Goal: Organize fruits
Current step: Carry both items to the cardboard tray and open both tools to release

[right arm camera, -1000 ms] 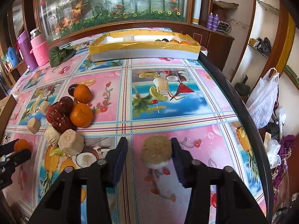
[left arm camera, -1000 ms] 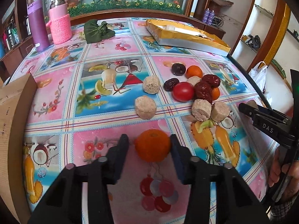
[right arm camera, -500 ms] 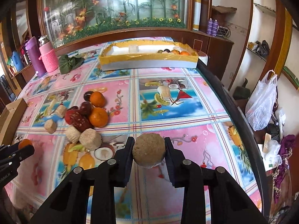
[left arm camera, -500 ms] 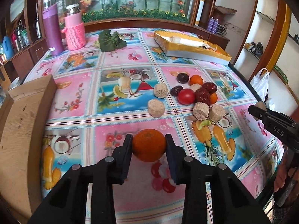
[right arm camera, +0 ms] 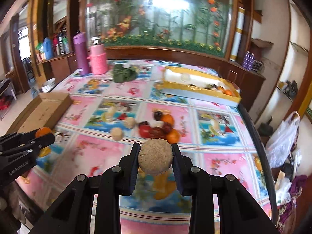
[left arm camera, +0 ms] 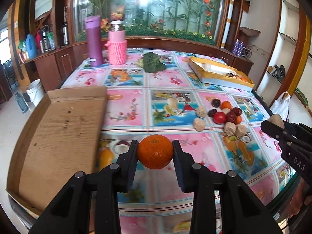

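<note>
My left gripper (left arm camera: 155, 152) is shut on an orange (left arm camera: 155, 151) and holds it above the table's near edge. My right gripper (right arm camera: 155, 159) is shut on a round tan cake (right arm camera: 155, 157), also lifted; it shows at the right of the left wrist view (left arm camera: 276, 120). A pile of fruits (left arm camera: 227, 114) and tan cakes, with a red tomato (left arm camera: 219, 117), lies on the table to the right of centre. A yellow tray (left arm camera: 220, 76) with some fruit stands at the far right. A flat cardboard box (left arm camera: 58, 136) lies on the left.
A purple flask (left arm camera: 94, 41) and a pink-sleeved jar (left arm camera: 117, 44) stand at the far left of the table. A green leaf bundle (left arm camera: 154, 64) lies at the back. The table's right edge (right arm camera: 259, 146) drops to bags on the floor.
Both grippers closed on their items and lifted them off the table. Both cameras rose and pulled back, so more of the table and the cardboard box shows.
</note>
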Demonstrator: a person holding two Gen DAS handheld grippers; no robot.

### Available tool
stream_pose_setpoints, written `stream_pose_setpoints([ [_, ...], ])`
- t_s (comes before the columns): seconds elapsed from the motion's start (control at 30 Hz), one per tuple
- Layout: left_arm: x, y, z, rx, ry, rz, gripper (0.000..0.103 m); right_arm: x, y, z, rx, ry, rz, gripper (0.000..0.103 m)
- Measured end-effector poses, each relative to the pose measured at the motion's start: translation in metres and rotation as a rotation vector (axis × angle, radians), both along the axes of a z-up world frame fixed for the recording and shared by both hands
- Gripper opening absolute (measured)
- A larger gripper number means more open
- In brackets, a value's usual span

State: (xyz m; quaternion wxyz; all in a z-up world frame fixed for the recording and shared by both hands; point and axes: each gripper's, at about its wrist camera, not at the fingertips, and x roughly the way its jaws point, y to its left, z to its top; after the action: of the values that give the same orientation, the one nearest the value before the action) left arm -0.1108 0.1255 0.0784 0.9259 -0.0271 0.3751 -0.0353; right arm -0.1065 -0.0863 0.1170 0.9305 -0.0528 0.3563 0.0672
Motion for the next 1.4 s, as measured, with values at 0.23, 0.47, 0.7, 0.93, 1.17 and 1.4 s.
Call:
stream_pose_setpoints([
  [0.23,0.003,0.055,0.009,0.064,-0.016,0.087,0.033,0.006,0.079,0.007,0.02,0.016,0.174,0.034],
  [0.47,0.026,0.118,0.02,0.105,-0.011,0.179,0.033,0.031,0.157,0.016,0.075,0.016,0.331,0.034],
  [0.7,0.08,0.189,0.022,0.096,0.052,0.266,0.034,0.077,0.228,0.01,0.134,0.059,0.44,0.034],
  [0.93,0.141,0.232,-0.016,-0.004,0.202,0.293,0.033,0.125,0.286,-0.025,0.109,0.148,0.486,0.034],
  [1.17,0.161,0.24,-0.049,-0.085,0.284,0.293,0.034,0.163,0.304,-0.058,0.101,0.246,0.474,0.034],
  [1.4,0.165,0.245,-0.055,-0.109,0.294,0.308,0.036,0.172,0.312,-0.069,0.081,0.264,0.472,0.034],
])
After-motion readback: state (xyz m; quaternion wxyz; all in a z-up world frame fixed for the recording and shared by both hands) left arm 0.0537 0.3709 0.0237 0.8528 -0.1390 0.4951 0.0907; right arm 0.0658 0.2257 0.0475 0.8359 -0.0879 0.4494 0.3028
